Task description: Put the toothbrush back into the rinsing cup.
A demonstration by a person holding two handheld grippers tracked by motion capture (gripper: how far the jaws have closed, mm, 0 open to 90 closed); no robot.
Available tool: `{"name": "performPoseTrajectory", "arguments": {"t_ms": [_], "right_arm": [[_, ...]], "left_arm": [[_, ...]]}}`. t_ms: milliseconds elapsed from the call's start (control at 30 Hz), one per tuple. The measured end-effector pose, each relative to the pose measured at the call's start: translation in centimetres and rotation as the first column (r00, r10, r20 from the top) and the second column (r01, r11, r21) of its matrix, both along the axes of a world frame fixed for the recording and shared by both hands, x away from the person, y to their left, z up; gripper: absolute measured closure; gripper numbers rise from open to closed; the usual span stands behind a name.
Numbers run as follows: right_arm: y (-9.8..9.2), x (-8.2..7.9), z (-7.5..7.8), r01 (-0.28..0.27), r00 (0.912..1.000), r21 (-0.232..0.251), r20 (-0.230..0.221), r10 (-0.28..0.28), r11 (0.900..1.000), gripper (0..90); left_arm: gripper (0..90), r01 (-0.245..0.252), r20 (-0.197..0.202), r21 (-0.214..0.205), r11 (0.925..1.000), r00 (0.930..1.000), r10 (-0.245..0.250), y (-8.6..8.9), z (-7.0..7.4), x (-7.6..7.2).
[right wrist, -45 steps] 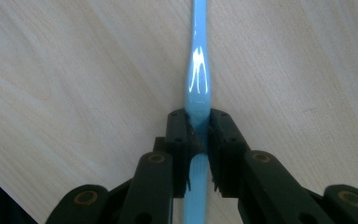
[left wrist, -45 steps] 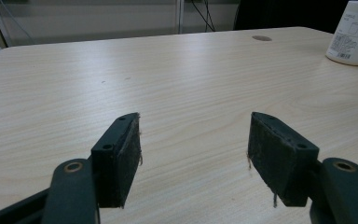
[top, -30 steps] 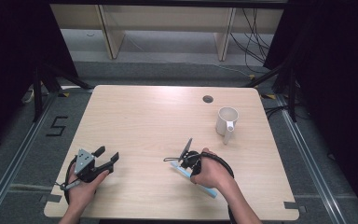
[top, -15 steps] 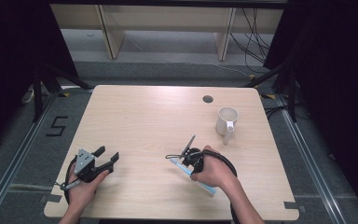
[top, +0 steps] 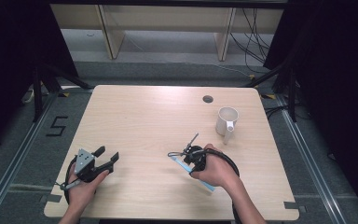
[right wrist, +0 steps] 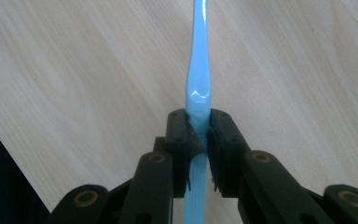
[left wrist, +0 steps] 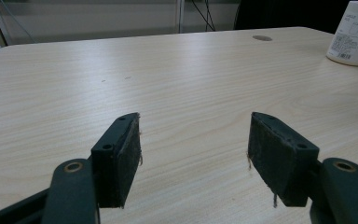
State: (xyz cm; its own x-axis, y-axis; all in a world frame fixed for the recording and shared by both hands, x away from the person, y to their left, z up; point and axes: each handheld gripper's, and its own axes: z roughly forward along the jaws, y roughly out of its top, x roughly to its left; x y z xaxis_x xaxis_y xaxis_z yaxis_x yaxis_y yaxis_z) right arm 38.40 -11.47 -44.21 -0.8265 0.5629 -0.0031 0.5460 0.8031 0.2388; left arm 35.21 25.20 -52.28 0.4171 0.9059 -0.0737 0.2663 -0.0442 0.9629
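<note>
My right gripper is shut on a light blue plastic handle, perhaps a toothbrush, which runs on past the jaws over the wooden table. In the high view the right gripper sits right of the table's middle, near the front, with the blue handle sticking out under the hand. My left gripper rests at the front left, and its jaws stand open with nothing between them. A white mug stands upright at the right side of the table; it is the white mug far off in the left gripper view.
The light wooden table has a round cable hole near its back edge. Dark floor and metal rails surround it, and shelving stands behind. A black cable loops beside each hand.
The right hand, with the blue handle in its gripper, has shifted slightly to the right. The left hand and the mug have stayed where they were.
</note>
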Motion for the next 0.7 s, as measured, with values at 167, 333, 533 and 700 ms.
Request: {"name": "performPoseTrajectory", "arguments": {"t_ms": [167, 333, 533, 700], "right_arm": [[-0.2, -0.2, 0.4, 0.015, 0.9996, 0.035, 0.022, -0.016, 0.9993, 79.4], [-0.6, -0.2, 0.7, 0.034, 0.9984, 0.063, 0.043, -0.036, 0.9974, 79.3], [-0.9, -0.1, 0.9, 0.043, 0.9969, 0.087, 0.062, -0.049, 0.9952, 79.3], [-1.1, -0.2, 1.1, 0.072, 0.9947, 0.106, 0.066, -0.079, 0.9917, 79.3]], "left_arm": [[34.0, 0.000, -0.001, 0.000, 1.0000, 1.0000, 0.000, 0.0, 0.0, 0.0], [34.0, 0.000, 0.000, 0.000, 1.0000, 1.0000, 0.000, 0.0, 0.0, 0.0], [34.0, 0.000, -0.001, 0.001, 1.0000, 1.0000, 0.000, 0.0, 0.0, 0.0], [34.0, 0.000, -0.001, -0.001, 1.0000, 1.0000, 0.000, 0.0, 0.0, 0.0]]}}
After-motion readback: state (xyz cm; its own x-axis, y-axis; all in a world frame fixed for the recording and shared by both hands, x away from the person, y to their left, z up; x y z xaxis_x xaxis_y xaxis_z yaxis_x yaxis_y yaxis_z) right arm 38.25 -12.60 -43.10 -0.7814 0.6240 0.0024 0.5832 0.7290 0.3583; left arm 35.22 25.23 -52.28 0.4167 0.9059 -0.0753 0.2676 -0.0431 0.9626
